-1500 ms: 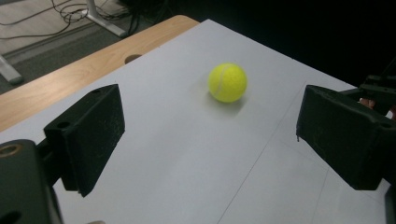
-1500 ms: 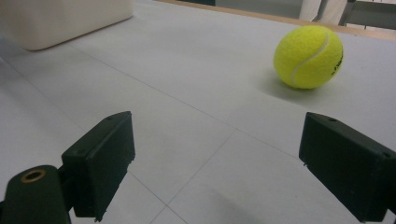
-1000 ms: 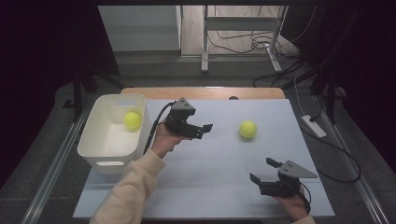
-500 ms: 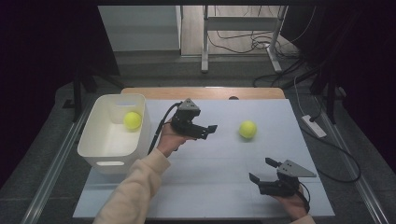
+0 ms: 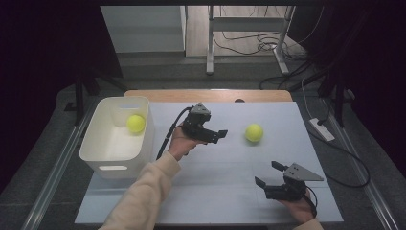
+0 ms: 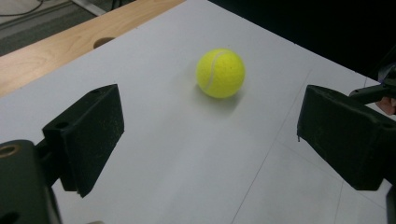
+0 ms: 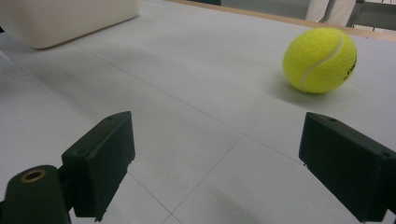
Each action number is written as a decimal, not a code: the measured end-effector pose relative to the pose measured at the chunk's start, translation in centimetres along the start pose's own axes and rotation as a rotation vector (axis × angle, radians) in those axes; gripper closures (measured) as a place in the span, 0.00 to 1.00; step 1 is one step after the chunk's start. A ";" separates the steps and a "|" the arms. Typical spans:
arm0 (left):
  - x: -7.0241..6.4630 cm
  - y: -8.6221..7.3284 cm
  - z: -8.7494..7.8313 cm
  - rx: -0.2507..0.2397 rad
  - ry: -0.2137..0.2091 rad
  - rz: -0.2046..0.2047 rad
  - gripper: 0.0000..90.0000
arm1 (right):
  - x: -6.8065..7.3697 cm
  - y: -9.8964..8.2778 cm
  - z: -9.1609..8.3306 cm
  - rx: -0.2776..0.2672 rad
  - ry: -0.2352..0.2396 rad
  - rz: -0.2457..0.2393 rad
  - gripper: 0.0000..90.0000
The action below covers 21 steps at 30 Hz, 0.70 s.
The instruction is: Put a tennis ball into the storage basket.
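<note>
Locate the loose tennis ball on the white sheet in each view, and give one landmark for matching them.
High view: tennis ball right of centre, beyond the left gripper.
Left gripper view: upper centre, ahead of the open fingers.
Right gripper view: upper right.
Shared landmark: the table's wooden edge behind the ball.

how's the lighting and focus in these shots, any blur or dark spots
High view: the white table sheet is evenly lit, surroundings fall into near black. Left gripper view: the tennis ball is sharp with a soft shadow beneath it, the near jaws slightly soft. Right gripper view: ball and sheet are clear, the bin at the top left looks a little washed out.
</note>
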<state>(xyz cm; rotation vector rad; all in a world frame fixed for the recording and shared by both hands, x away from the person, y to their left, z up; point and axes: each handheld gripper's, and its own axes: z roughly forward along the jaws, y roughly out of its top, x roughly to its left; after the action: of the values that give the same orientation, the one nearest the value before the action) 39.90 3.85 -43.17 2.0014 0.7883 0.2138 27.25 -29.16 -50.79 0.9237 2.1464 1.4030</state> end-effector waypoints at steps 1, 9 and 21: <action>0.0 0.0 0.3 0.004 -0.003 0.001 0.09 | 0.0 0.0 0.0 -0.001 0.000 -0.001 0.12; 0.0 0.1 1.7 0.014 -0.017 0.009 0.09 | 0.0 0.0 0.1 0.002 0.001 -0.004 0.12; -0.1 0.4 3.3 0.019 -0.027 0.015 0.09 | 0.2 0.0 0.1 0.001 0.003 0.000 0.12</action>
<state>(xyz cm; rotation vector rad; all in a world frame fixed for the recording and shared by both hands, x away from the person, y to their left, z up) 41.49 1.26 -44.60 2.0241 0.7614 0.1887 27.23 -28.96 -50.81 0.9224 2.1497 1.4036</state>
